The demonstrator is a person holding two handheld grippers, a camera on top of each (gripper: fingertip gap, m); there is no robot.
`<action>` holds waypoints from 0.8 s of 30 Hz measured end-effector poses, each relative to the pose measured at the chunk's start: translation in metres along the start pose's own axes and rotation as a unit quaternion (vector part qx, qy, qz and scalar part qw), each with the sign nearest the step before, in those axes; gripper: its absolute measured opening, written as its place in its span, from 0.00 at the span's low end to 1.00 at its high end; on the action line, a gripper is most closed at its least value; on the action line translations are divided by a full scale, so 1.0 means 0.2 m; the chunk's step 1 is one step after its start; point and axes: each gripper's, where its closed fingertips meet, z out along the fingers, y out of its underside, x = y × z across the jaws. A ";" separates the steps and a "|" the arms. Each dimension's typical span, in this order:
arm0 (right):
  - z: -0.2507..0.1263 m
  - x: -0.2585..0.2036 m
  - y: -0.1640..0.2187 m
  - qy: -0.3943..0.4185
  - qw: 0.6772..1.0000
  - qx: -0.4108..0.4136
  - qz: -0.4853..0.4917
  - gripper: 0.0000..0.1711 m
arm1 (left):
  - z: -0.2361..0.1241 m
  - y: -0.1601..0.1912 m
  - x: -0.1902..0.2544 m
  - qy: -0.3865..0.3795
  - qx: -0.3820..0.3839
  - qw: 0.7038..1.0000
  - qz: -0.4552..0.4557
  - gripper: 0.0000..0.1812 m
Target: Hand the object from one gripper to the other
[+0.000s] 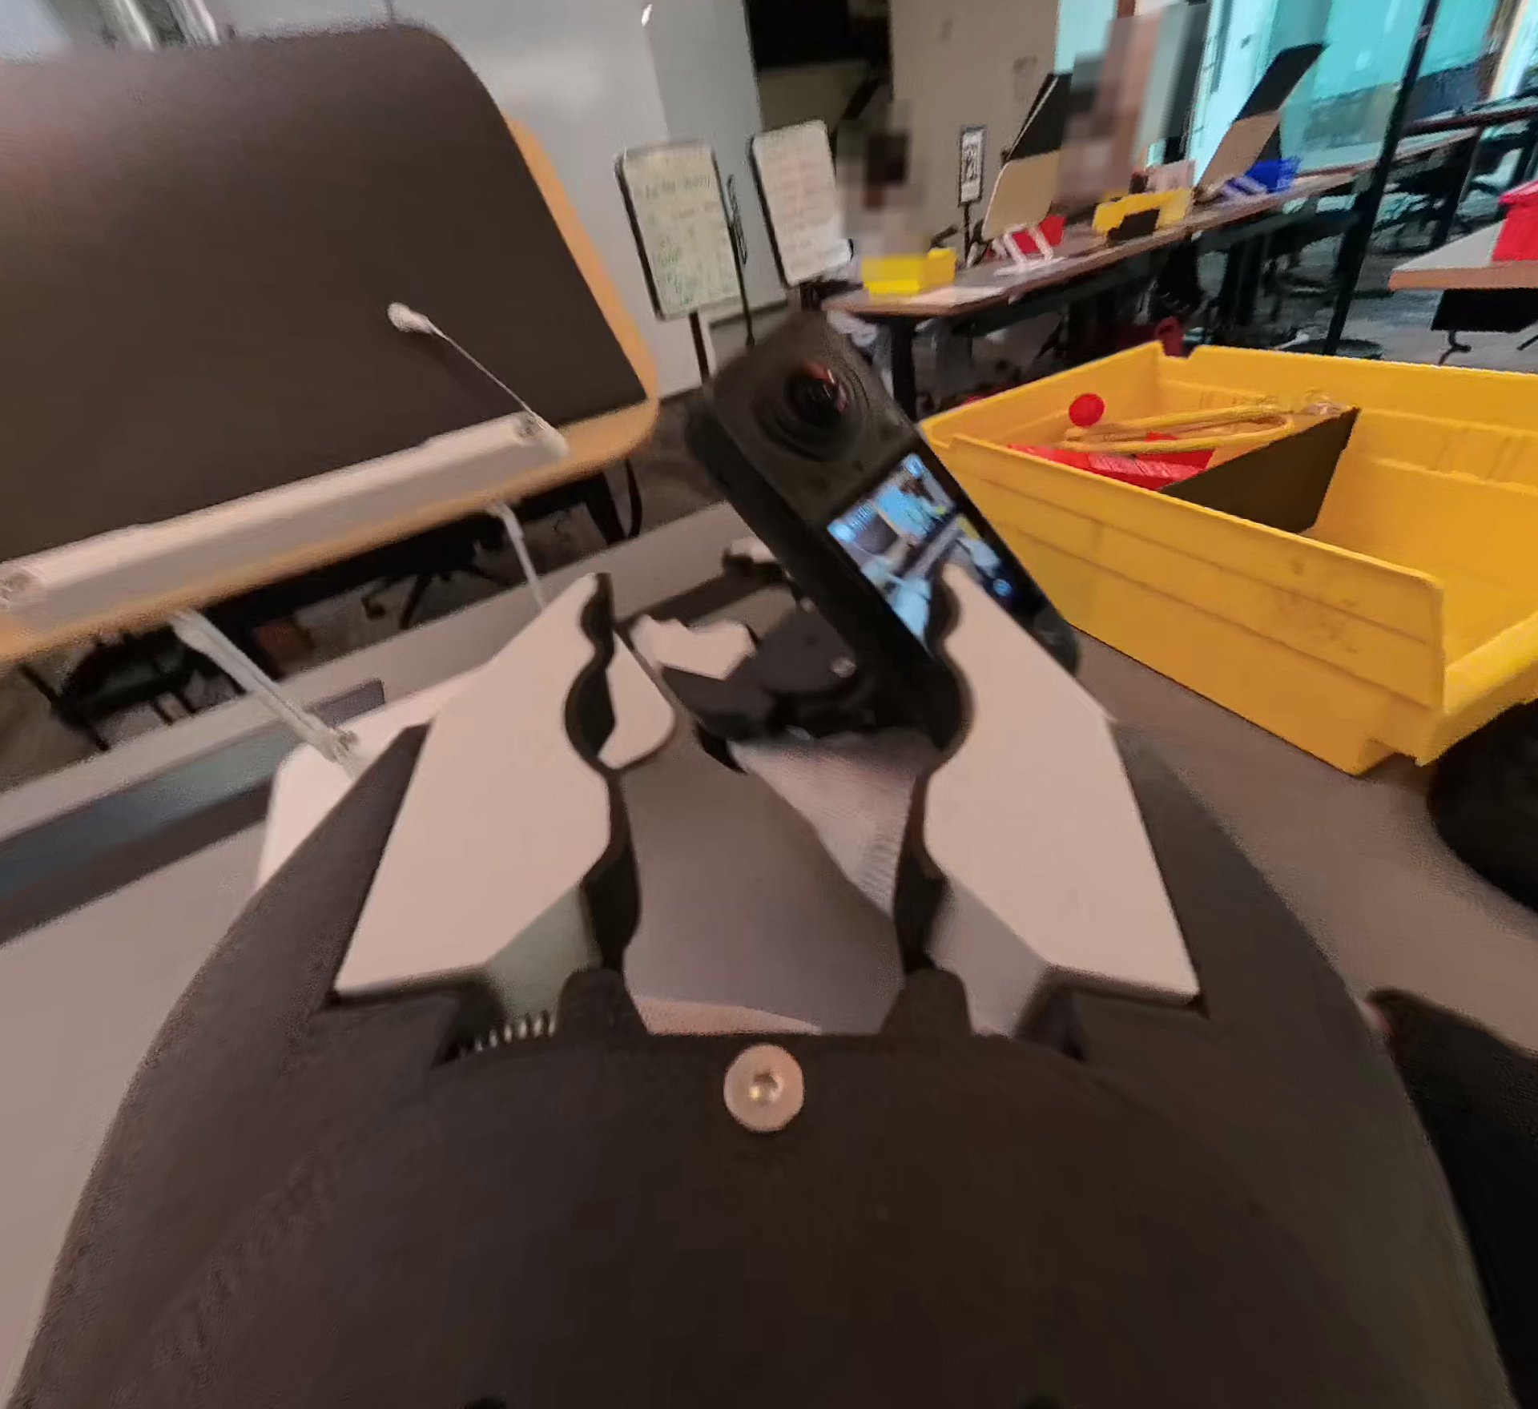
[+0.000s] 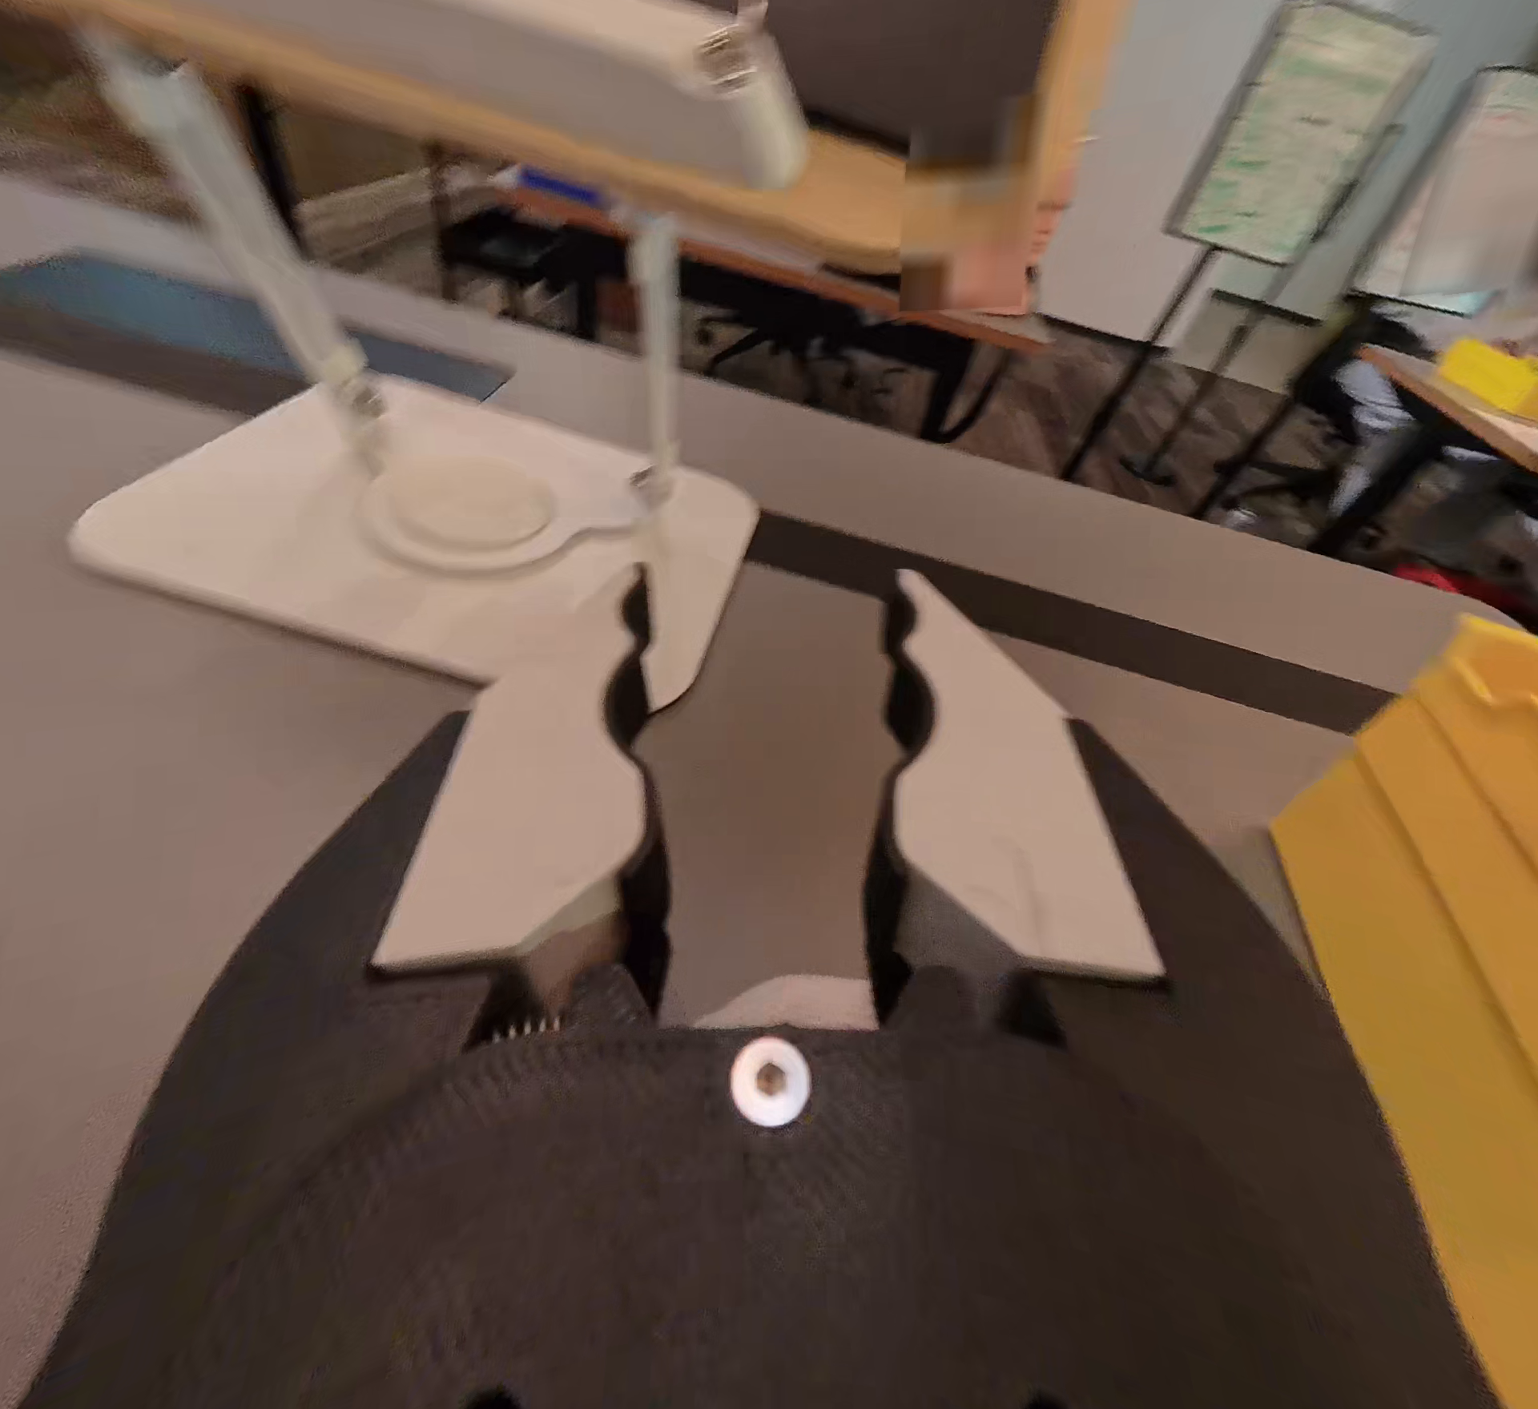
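My left gripper [image 1: 774, 591] is open, with nothing between its white fingers [image 1: 516, 803]. It hovers over the grey table [image 1: 1248, 870]. Just beyond its tips, the black camera [image 1: 840, 487] mounted on the other gripper faces me, lens and lit screen showing. A white fingertip [image 1: 695, 645] of that gripper shows below the camera. My right gripper [image 2: 772, 587] is open and empty above the grey table [image 2: 208, 786]. No held object shows in either view. A yellow bin [image 1: 1232, 603] on the right holds a red ball [image 1: 1086, 409], yellow rope [image 1: 1182, 427] and red pieces [image 1: 1115, 464].
A white stand [image 2: 316, 545] with clear legs holds a tilted dark board [image 1: 250, 270] to the left, close to both grippers. The yellow bin's wall [image 2: 1415, 911] is at the right. A dark round thing [image 1: 1490, 811] lies by the bin. Tables, sign stands and more bins stand behind. Left tips to right tips: about 15 centimetres. Measured from the fingertips, the dark round thing [image 1: 1490, 811] is 25 centimetres or so from the left gripper and 30 centimetres from the right.
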 end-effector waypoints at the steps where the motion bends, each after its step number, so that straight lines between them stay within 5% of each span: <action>1: -0.01 -0.05 0.02 -0.020 1.000 -0.009 -0.019 0.22 | -0.03 -0.04 -0.07 -0.006 0.024 1.000 0.006 0.32; 2: -0.02 -0.08 0.03 -0.030 0.999 -0.003 -0.027 0.16 | -0.07 -0.08 -0.16 -0.018 0.053 0.998 0.007 0.18; 6: -0.01 -0.09 0.06 -0.069 0.997 -0.016 0.035 0.00 | -0.11 -0.04 -0.47 -0.047 0.060 0.997 -0.026 0.00; 14: -0.17 -0.43 -0.08 -0.077 0.980 0.010 -0.182 0.00 | 0.06 0.41 -0.63 -0.100 -0.122 0.985 0.066 0.00; 24: -0.24 -0.57 -0.07 -0.103 0.982 -0.005 -0.156 0.00 | 0.10 0.54 -0.65 -0.103 -0.167 0.979 0.055 0.00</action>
